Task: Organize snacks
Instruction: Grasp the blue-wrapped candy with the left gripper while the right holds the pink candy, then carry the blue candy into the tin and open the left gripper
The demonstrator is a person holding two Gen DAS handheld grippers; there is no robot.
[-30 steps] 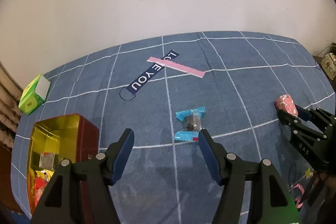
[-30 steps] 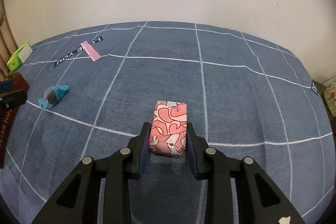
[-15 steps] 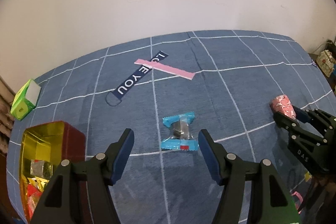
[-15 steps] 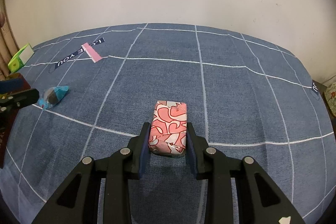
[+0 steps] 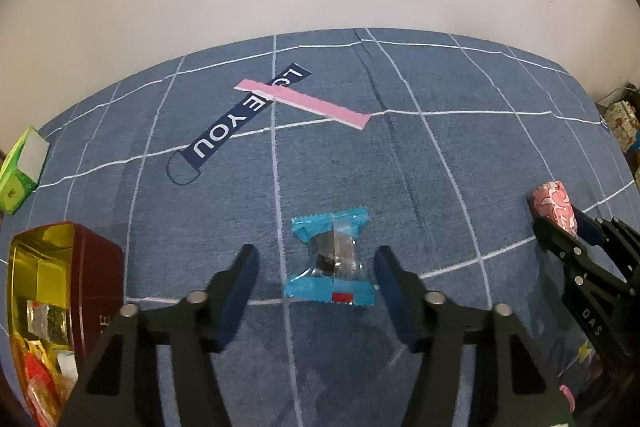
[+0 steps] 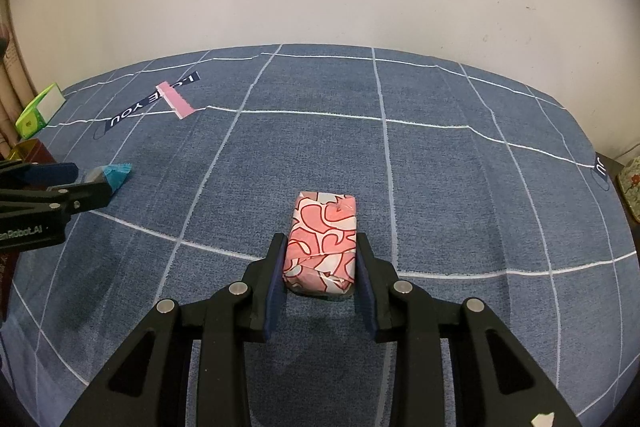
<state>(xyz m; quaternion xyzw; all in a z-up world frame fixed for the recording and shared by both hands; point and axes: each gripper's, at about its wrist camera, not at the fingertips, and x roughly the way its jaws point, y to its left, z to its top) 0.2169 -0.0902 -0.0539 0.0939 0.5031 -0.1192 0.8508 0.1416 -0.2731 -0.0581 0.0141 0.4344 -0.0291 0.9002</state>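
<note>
A blue-wrapped snack [image 5: 331, 261] lies on the blue grid cloth between the fingers of my left gripper [image 5: 314, 269], which is open around it. My right gripper [image 6: 321, 259] is shut on a pink-and-white patterned snack pack [image 6: 323, 241] and holds it just above the cloth; it also shows at the right in the left wrist view [image 5: 554, 205]. A dark red tin [image 5: 86, 267] with a gold inside holds several snacks at the lower left. The blue snack's tip [image 6: 116, 174] peeks past the left gripper in the right wrist view.
A dark "LOVE YOU" strap [image 5: 236, 123] and a pink strip [image 5: 304, 103] lie at the back of the cloth. A green box [image 5: 22, 169] sits at the far left edge. A patterned box [image 5: 622, 123] stands off the cloth at the right.
My left gripper has moved right and forward until the blue snack lies between its open fingers. The tin has slid toward the left edge of view. The right gripper keeps its hold.
</note>
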